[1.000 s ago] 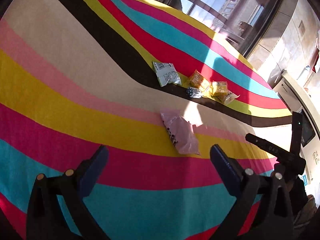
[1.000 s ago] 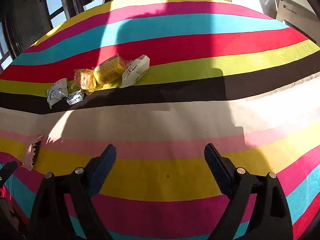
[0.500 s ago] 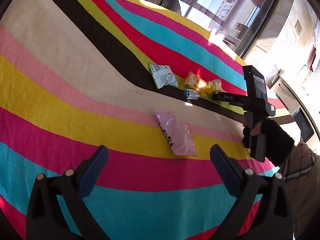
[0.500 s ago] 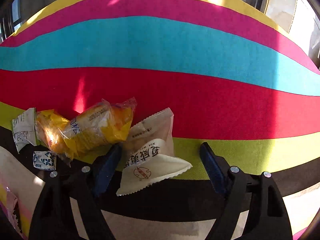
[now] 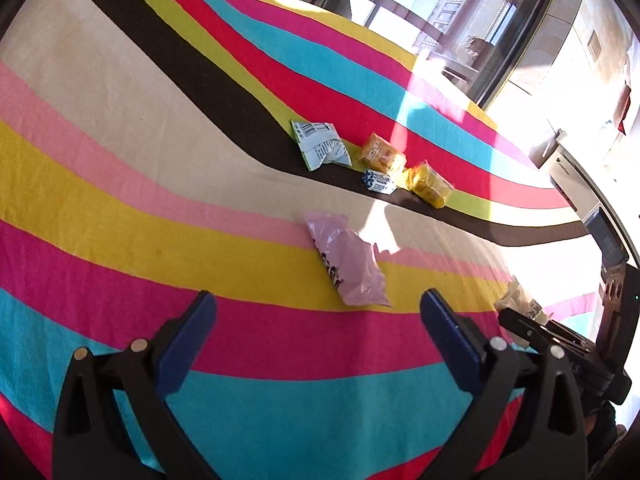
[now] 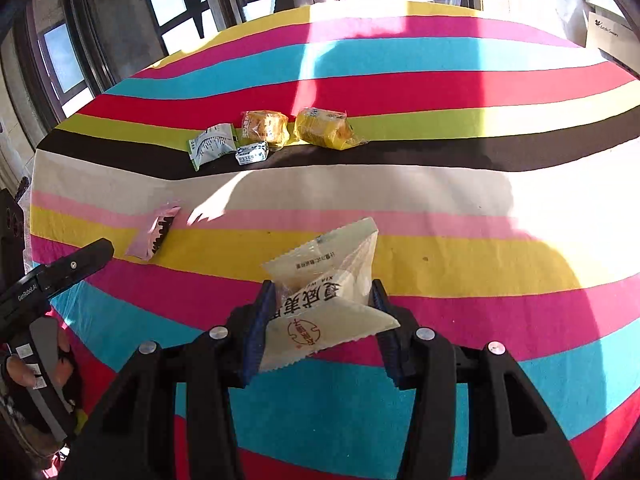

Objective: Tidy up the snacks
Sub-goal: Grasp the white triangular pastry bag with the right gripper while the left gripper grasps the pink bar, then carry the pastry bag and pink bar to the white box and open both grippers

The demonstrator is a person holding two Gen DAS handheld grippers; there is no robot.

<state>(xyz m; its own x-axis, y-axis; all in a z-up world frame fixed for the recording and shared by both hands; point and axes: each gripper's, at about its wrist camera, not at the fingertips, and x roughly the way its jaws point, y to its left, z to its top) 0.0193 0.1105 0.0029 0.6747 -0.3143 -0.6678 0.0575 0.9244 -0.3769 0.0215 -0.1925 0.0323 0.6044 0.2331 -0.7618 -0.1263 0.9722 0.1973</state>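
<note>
My right gripper (image 6: 323,305) is shut on a cream snack packet (image 6: 332,280) with red print, held above the striped tablecloth (image 6: 460,256). A row of snacks lies farther back on the black stripe: a white-green packet (image 6: 212,144), an orange packet (image 6: 266,126), a small blue-white packet (image 6: 251,153) and a yellow packet (image 6: 326,128). My left gripper (image 5: 318,336) is open and holds nothing, hovering just short of a pink packet (image 5: 348,264). The same cream packet (image 5: 516,300) appears at the right of the left wrist view.
Dark window frames (image 6: 100,40) stand behind the table's far edge. A white box (image 6: 608,32) sits at the far right. A hand (image 6: 24,372) holding the left gripper's handle shows at the lower left of the right wrist view.
My right gripper reached the snack row, shut on the cream packet and drew back with it toward the near side. The left gripper stayed put and open.
</note>
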